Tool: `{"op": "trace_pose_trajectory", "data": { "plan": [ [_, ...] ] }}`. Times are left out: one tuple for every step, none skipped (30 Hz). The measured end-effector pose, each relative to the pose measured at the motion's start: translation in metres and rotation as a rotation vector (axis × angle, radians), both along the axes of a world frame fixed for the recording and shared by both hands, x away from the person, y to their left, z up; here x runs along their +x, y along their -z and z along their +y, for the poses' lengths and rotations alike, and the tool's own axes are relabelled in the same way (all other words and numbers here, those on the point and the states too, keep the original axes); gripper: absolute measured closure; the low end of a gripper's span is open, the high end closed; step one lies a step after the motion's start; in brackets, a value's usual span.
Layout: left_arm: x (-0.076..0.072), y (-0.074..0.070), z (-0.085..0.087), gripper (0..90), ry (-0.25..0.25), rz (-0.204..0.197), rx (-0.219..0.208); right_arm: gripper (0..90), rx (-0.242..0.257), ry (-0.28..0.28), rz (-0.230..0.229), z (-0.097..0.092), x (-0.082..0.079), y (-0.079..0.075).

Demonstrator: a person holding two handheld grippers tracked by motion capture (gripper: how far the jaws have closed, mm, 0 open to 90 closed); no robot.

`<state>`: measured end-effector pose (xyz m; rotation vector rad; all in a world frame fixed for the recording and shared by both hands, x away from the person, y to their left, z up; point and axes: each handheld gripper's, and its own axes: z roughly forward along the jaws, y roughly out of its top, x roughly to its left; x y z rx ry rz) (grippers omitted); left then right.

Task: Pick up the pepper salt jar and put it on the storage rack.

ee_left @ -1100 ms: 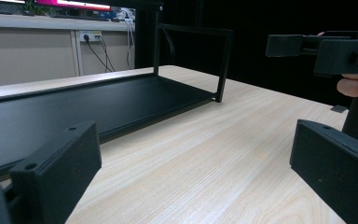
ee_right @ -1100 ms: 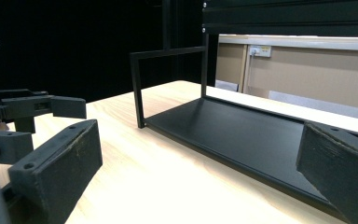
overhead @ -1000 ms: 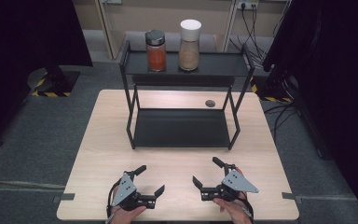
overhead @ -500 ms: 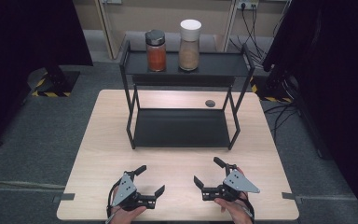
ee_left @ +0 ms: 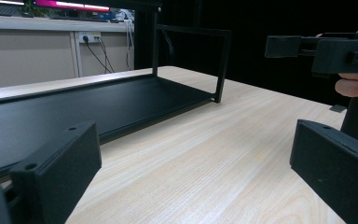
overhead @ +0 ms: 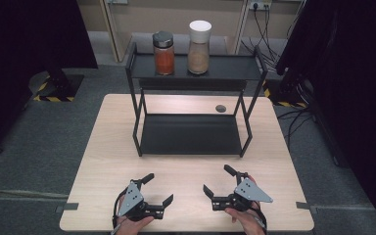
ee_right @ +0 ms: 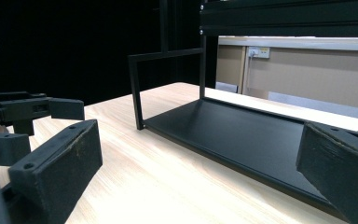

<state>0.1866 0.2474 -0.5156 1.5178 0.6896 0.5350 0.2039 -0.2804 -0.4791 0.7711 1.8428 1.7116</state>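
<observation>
Nothing started yet, by the look of it. Both tools sit at the near edge of the bench (overhead: 103, 147) — left tool (overhead: 157, 188) at about 7 o'clock, right tool (overhead: 217, 179) at about 5 o'clock, each held in a hand, jaws spread wide apart and holding nothing. In the left gripper view its own jaws (ee_left: 186, 168) stand apart over bare wood, with the other tool at 2 o'clock; same story in the right gripper view (ee_right: 200, 163).

The things closest to being in play are the two jars on the top shelf of the black rack (overhead: 137, 117) at 12 o'clock, well apart from both tools. Red spice jar (overhead: 164, 54) — clear glass, dark lid, filled most of the way with orange-red powder, upright. Just beside it at its 3 o'clock, the tan spice jar (overhead: 199, 47) — taller, white cap, brownish contents, also upright. The two are close, but I cannot tell whether they touch.

Lower shelf of the rack is bare. A small dark disc (overhead: 220, 108) lies on the bench behind the rack.

My read: every step is still ahead — reach, grasp, move.
</observation>
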Motion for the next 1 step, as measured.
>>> {"op": "trace_pose_trajectory", "data": {
  "plan": [
    [0.0,0.0,0.0,1.3,0.0,0.0,0.0,0.5,0.0,0.002,0.0,-0.0003,-0.0001,0.0001]
  ]
}}
